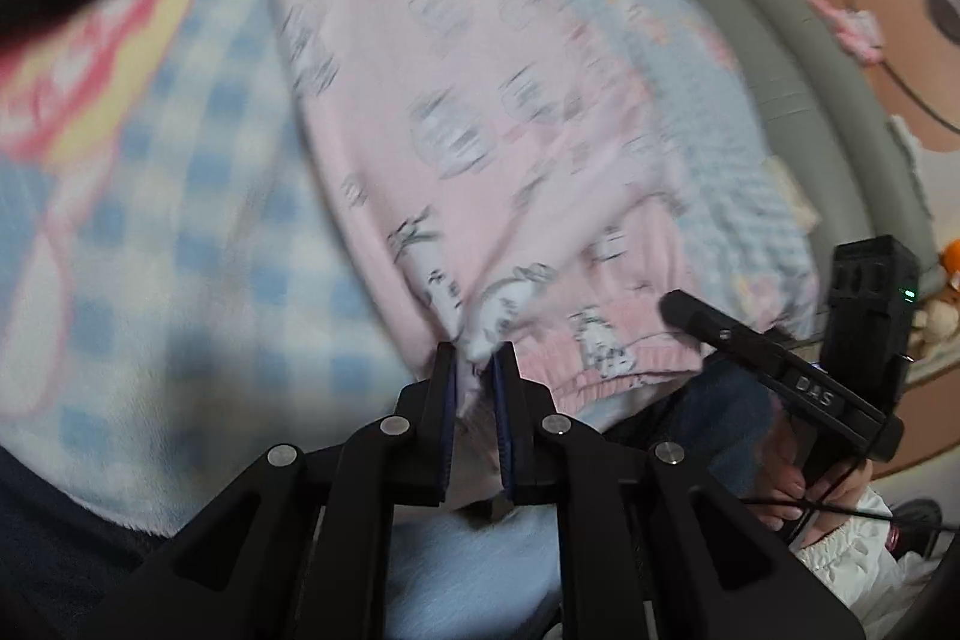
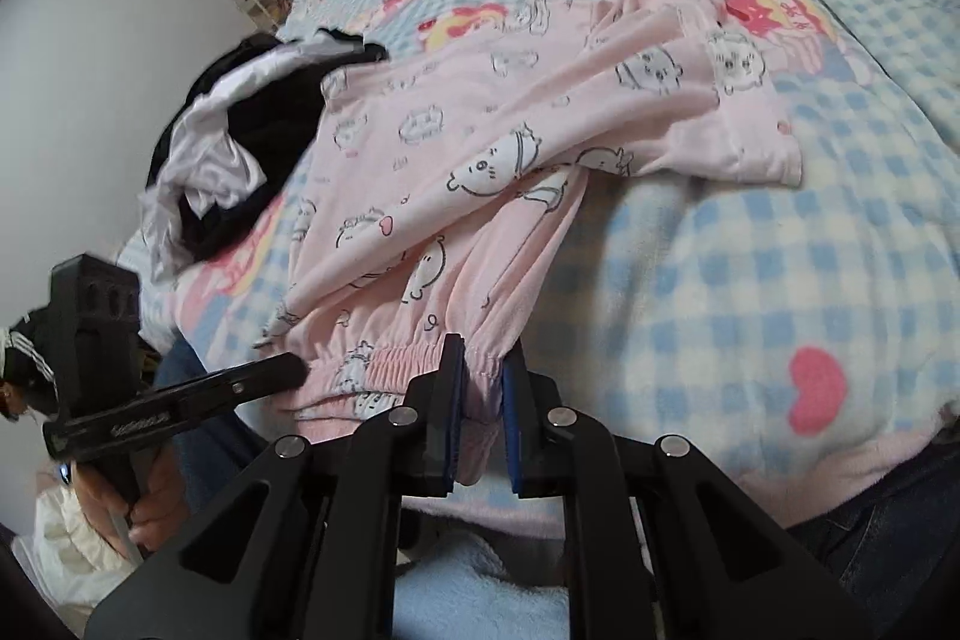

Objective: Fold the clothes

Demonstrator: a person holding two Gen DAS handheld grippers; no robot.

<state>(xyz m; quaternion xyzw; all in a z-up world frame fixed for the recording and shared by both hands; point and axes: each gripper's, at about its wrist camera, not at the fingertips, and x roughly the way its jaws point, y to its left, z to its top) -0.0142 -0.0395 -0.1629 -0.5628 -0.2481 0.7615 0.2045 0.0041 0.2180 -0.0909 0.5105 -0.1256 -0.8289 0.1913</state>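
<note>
Pink trousers [image 2: 480,142] printed with cartoon animals lie on a bed [image 2: 750,280] covered in a blue-and-white check blanket. Their elastic waistband [image 2: 384,370] sits at the near edge of the bed; the legs run away across the blanket, the upper one folded over with its hem [image 2: 762,154] lying flat. To the right of the trousers the blanket is bare and open. On the left, a heap of black and white clothes [image 2: 240,130] touches the trousers' far side.

The right hand-held gripper [image 2: 483,370] is clenched on the waistband's right end, cloth bunched between its blue pads [image 2: 454,418]. The left hand-held gripper [image 1: 477,355] grasps the other end of the waistband, fabric pinched between its fingers. Each gripper shows in the other's view, just beside the waistband. The left view is blurred.
</note>
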